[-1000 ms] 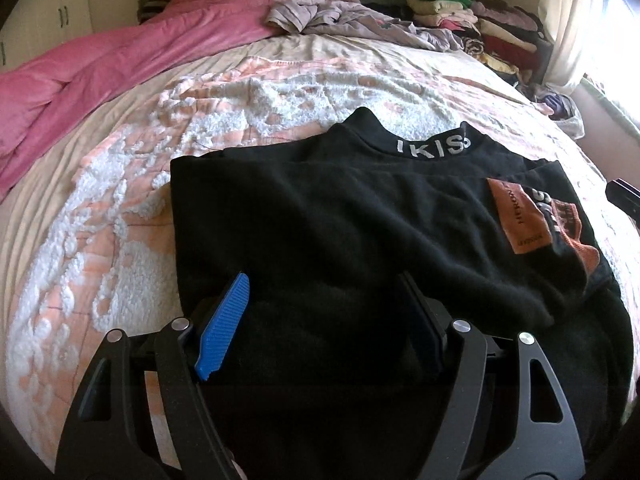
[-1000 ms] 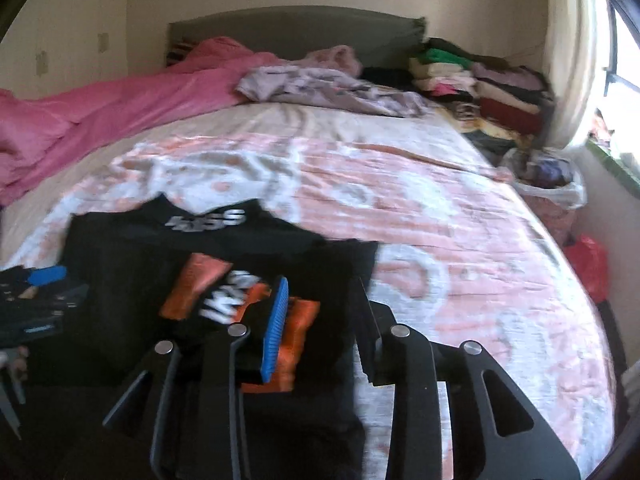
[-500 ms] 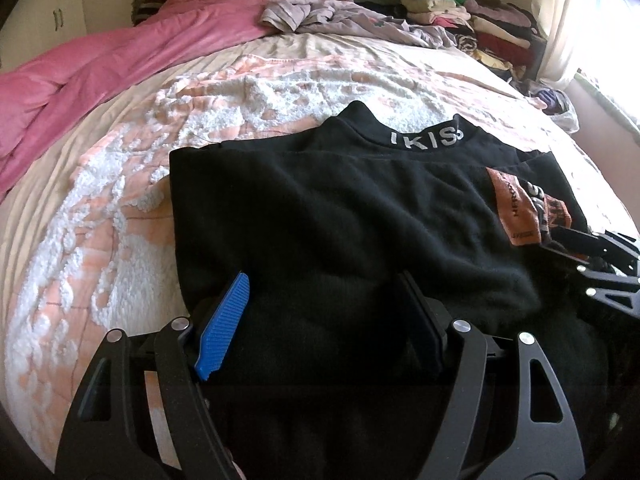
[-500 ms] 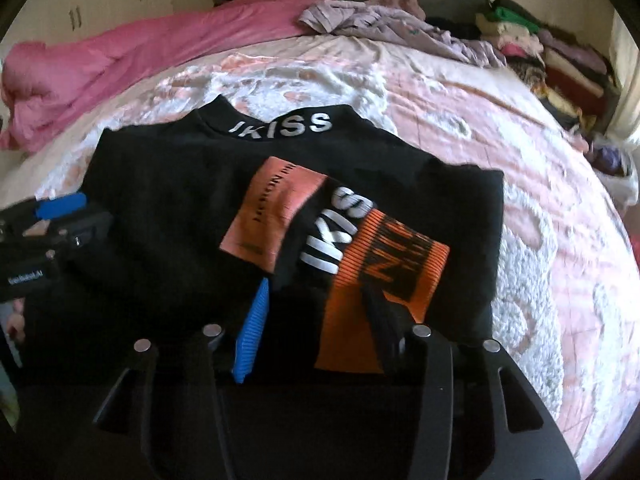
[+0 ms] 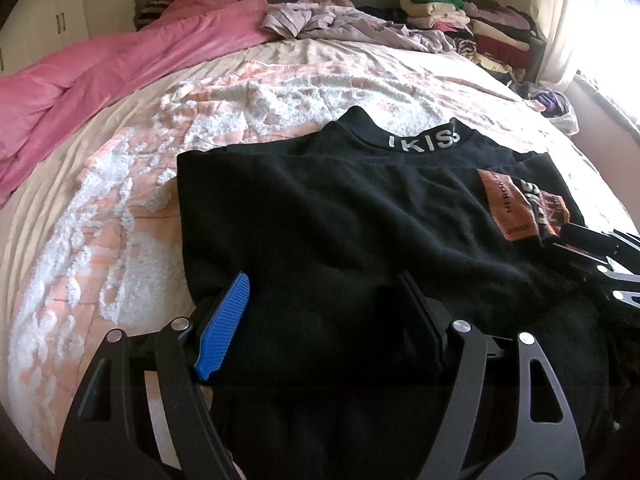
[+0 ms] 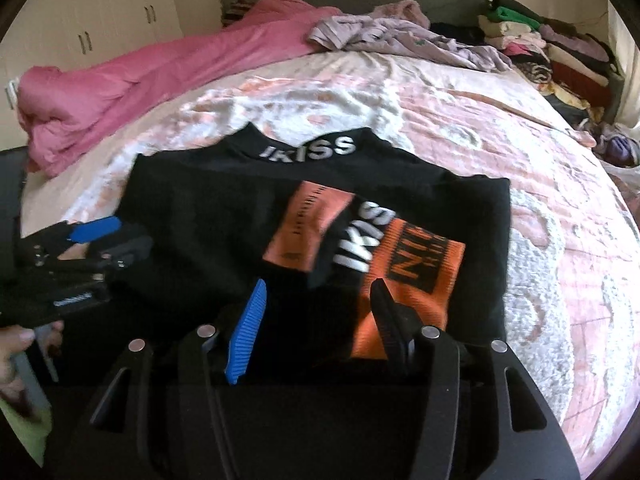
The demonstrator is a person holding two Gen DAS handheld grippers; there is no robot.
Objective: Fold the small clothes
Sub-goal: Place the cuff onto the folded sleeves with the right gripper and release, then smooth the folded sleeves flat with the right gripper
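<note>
A black sweater [image 5: 340, 208] with a white-lettered collar lies partly folded on the bed, its orange-printed sleeve [image 6: 384, 248] laid across the right side. It also shows in the right wrist view [image 6: 208, 208]. My left gripper [image 5: 324, 304] is open and empty, low over the sweater's near left part. My right gripper [image 6: 320, 304] is open and empty, low over the near edge by the orange sleeve. Each gripper shows in the other's view: the right one at the right edge [image 5: 600, 248], the left one at the left [image 6: 100, 236].
A pink duvet [image 5: 100, 76] lies along the bed's far left. A crumpled lilac garment [image 5: 340, 24] lies by the headboard. Stacks of folded clothes [image 5: 472, 28] stand at the far right. The bedspread [image 5: 100, 220] is pink and white.
My right gripper has swung left and down from the bed's right side to the orange sleeve. My left gripper has stayed over the sweater's near left part.
</note>
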